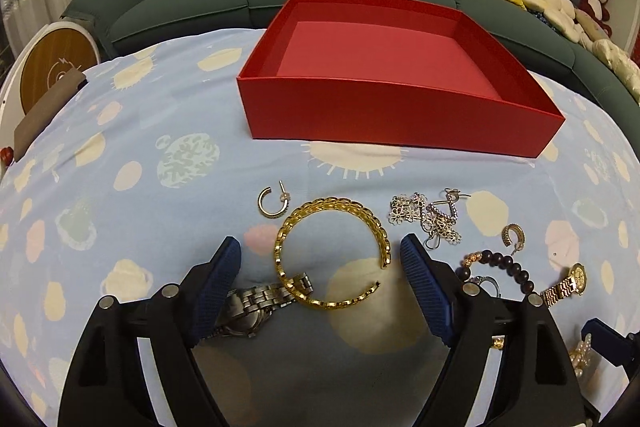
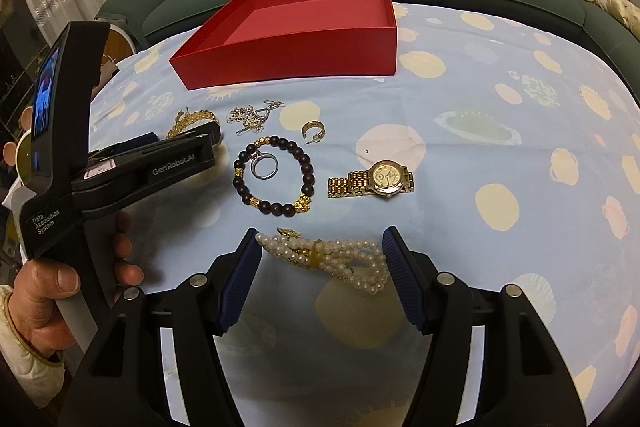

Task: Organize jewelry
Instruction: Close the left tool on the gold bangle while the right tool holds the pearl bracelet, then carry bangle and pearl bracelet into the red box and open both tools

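Red box (image 1: pixel 400 115) empty, 0 pieces stowed; all jewelry lies in front of it. Left gripper (image 1: pixel 320 267) spread around gold bangle (image 1: pixel 332 251), right gripper (image 2: pixel 320 267) spread around pearl bracelet (image 2: pixel 332 257), neither gripping.

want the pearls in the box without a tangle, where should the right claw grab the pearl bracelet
Probably at the gold band cinching the strands of the pearl bracelet, coming from above. The bracelet lies flat on the cloth between the open right claw pads, and its loose loops fan out to the right, so pinching the band should gather every strand.
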### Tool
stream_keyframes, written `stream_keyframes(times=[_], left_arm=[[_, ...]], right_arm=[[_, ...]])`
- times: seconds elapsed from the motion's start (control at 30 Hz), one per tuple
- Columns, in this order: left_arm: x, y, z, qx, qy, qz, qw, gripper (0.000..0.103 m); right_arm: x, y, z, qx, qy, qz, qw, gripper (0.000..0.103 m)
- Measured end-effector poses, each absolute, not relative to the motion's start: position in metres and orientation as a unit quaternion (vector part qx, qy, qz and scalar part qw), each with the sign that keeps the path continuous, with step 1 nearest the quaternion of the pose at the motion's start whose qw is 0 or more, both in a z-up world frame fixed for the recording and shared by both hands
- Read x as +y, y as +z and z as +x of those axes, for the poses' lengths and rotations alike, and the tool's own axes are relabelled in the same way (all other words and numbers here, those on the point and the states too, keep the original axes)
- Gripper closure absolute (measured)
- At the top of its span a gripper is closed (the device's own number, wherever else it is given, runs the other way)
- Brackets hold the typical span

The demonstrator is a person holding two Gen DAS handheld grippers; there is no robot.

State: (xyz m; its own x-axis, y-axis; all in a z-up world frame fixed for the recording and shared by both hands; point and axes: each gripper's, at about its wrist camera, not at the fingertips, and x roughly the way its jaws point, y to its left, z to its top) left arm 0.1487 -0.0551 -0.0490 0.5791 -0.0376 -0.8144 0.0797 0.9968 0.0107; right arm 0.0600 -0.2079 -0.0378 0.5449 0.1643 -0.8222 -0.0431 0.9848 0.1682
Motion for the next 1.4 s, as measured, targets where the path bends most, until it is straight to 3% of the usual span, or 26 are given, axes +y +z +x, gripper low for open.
stream_keyframes(times=[0.07,0.13,0.17,0.4,0.67,0.9,1.13,1.4], left_arm=[[-0.057,-0.05,0.151,0.455,-0.027,0.027,0.89,0.029],[-0.058,-0.049,0.152,0.451,-0.034,0.029,0.891,0.039],[-0.059,-0.048,0.152,0.45,-0.039,0.031,0.892,0.049],[-0.048,-0.031,0.142,0.446,-0.063,0.018,0.893,0.049],[-0.023,0.03,0.114,0.405,-0.097,-0.009,0.909,0.049],[-0.008,0.084,0.135,0.372,-0.107,-0.023,0.922,0.049],[-0.02,0.111,0.193,0.348,-0.107,0.0,0.932,0.049],[-0.048,0.095,0.286,0.354,-0.103,0.007,0.929,0.049]], right_arm=[[-0.207,-0.038,0.061,0.474,0.061,0.064,0.876,0.042],[-0.207,-0.037,0.06,0.472,0.062,0.064,0.877,0.042],[-0.207,-0.037,0.06,0.472,0.062,0.064,0.877,0.042],[-0.208,-0.033,0.059,0.467,0.061,0.066,0.88,0.042],[-0.207,-0.008,0.055,0.436,0.066,0.067,0.895,0.042],[-0.199,0.042,0.065,0.388,0.081,0.045,0.917,0.042],[-0.206,0.088,0.147,0.351,0.062,0.033,0.934,0.042],[-0.213,0.09,0.259,0.349,0.043,0.061,0.934,0.042]])
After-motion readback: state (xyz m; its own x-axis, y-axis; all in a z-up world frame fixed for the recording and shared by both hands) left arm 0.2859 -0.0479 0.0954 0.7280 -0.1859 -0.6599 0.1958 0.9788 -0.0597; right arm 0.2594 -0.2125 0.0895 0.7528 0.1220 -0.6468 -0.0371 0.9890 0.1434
